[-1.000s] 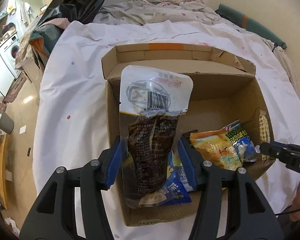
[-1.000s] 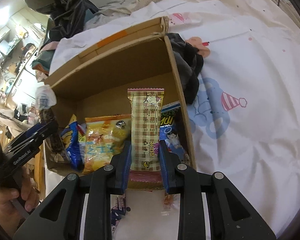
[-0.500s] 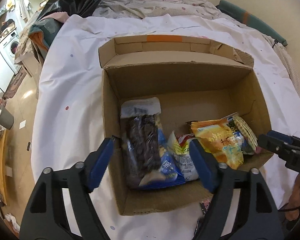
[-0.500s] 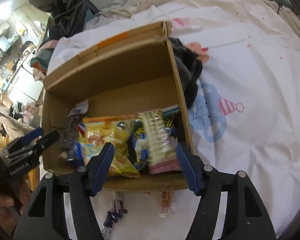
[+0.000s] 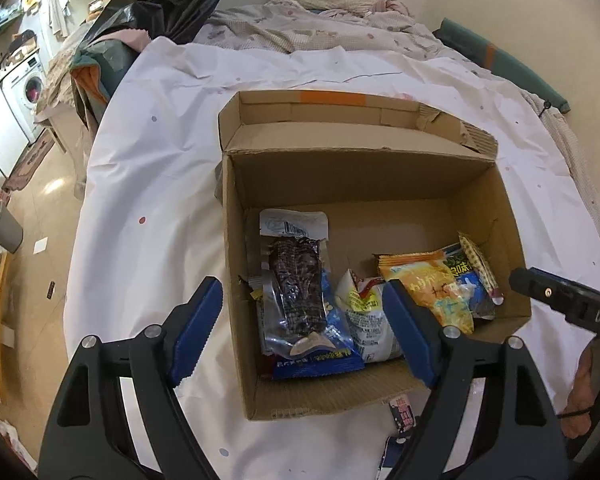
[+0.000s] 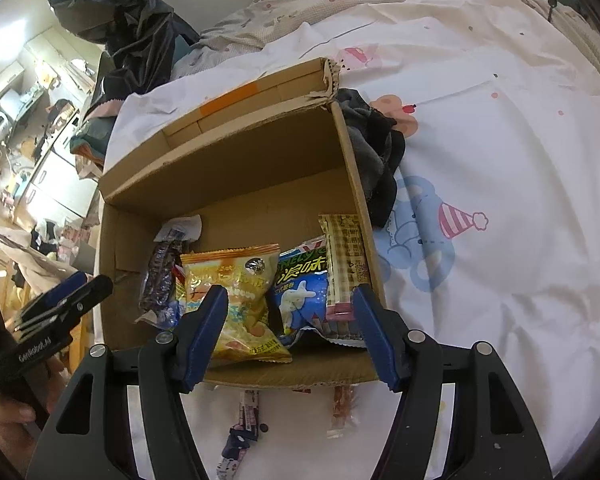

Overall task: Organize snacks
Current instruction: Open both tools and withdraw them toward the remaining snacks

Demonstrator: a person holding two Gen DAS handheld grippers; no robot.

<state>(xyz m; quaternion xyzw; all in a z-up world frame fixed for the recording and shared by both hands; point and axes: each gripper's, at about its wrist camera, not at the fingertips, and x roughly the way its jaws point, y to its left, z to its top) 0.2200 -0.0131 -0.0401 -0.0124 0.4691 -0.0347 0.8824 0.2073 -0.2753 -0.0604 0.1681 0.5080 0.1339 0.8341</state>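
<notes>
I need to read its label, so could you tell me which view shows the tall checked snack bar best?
The right wrist view: the checked snack bar leans against the cardboard box's right wall, its printed face showing. In the left wrist view, only a thin edge-on strip shows behind the yellow packet.

Soft daylight is filling both views, brightest toward 10 o'clock where the floor (image 5: 52,188) is glaring. White bedsheet (image 6: 500,160) is washing out slightly. Box interior (image 5: 360,184) is sitting in shadow. Fisheye is bending edges, corners vignetting black. Focus is holding sharp centrally.
</notes>
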